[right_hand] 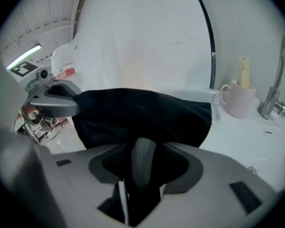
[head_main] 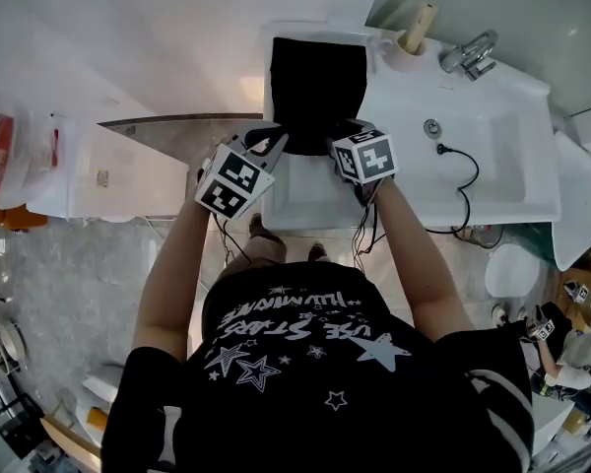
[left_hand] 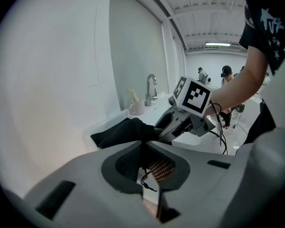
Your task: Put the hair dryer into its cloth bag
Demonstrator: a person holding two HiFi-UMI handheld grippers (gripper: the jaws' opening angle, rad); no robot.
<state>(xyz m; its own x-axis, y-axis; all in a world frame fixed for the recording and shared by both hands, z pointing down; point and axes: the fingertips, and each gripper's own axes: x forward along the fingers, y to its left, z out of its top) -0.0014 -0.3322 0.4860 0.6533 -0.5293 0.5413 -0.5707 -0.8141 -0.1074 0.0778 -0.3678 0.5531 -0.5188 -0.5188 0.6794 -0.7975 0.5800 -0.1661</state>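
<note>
The left hand-held gripper (left_hand: 145, 145) is squeezed shut on the edge of the black cloth bag (head_main: 317, 77). The right hand-held gripper (right_hand: 143, 151) holds the grey hair dryer (right_hand: 143, 171) (its far end goes into the bag). The bag lies at the top middle, on the white table (head_main: 399, 106).

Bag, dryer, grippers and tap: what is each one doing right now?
Black cloth bag: lying on the white counter, near edge pinched.
Grey plastic hair dryer: gripped, front end seemingly inside the bag.
Left gripper: shut on the bag.
Right gripper: shut on the dryer.
Chrome tap: off, no water running.
</note>
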